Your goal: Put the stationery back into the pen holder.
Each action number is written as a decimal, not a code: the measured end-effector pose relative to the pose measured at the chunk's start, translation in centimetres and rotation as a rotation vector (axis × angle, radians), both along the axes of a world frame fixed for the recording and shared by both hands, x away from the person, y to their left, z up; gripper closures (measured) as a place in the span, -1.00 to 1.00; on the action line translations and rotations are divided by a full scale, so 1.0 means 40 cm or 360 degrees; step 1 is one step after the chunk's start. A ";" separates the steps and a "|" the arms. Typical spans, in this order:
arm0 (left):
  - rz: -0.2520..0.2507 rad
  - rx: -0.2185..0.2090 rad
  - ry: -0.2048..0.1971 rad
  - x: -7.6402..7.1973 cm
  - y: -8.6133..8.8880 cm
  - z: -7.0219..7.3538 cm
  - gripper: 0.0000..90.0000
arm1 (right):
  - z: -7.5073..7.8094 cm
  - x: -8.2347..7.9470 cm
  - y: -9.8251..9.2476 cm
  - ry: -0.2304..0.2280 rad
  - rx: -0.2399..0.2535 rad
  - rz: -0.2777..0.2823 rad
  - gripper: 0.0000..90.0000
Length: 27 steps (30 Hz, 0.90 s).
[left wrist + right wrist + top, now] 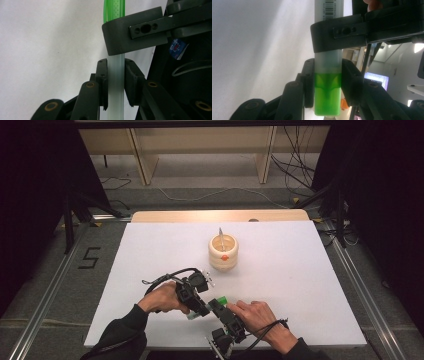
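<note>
Above the bench's (150, 255) near edge, my left gripper (116, 82) clamps the translucent tube's (116, 75) body, my right gripper (327, 85) pinches its green cap (327, 95); I should pull straight along the axis, grips firm.
</note>
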<state>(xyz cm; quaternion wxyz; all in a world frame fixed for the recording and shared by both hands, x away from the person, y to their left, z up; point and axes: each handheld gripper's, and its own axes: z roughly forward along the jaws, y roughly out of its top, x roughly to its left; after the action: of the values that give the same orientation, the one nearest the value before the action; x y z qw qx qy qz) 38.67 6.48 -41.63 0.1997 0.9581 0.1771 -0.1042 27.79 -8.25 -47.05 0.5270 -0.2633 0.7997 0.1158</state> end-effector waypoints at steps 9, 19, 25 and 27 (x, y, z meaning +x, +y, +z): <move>0.0039 -0.0008 -0.0009 0.006 0.009 0.000 0.70 | 0.016 0.008 -0.006 0.0064 0.0046 -0.0054 0.18; 0.0181 -0.0099 -0.0069 0.024 0.049 0.017 0.70 | 0.059 0.021 -0.034 0.0200 0.0291 -0.0190 -0.14; 0.0313 -0.0187 -0.0139 0.032 0.068 0.030 0.70 | 0.092 0.051 -0.066 0.0491 0.0597 -0.0342 -0.22; 0.0347 -0.0225 -0.0165 0.035 0.072 0.035 0.70 | 0.097 0.059 -0.078 0.0586 0.0677 -0.0383 -0.24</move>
<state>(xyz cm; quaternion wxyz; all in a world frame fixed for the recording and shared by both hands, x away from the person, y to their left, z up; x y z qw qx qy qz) 40.06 9.37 -40.25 0.2857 0.9208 0.2617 -0.0444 30.15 -11.37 -43.18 0.4264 -0.0250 0.8650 0.2631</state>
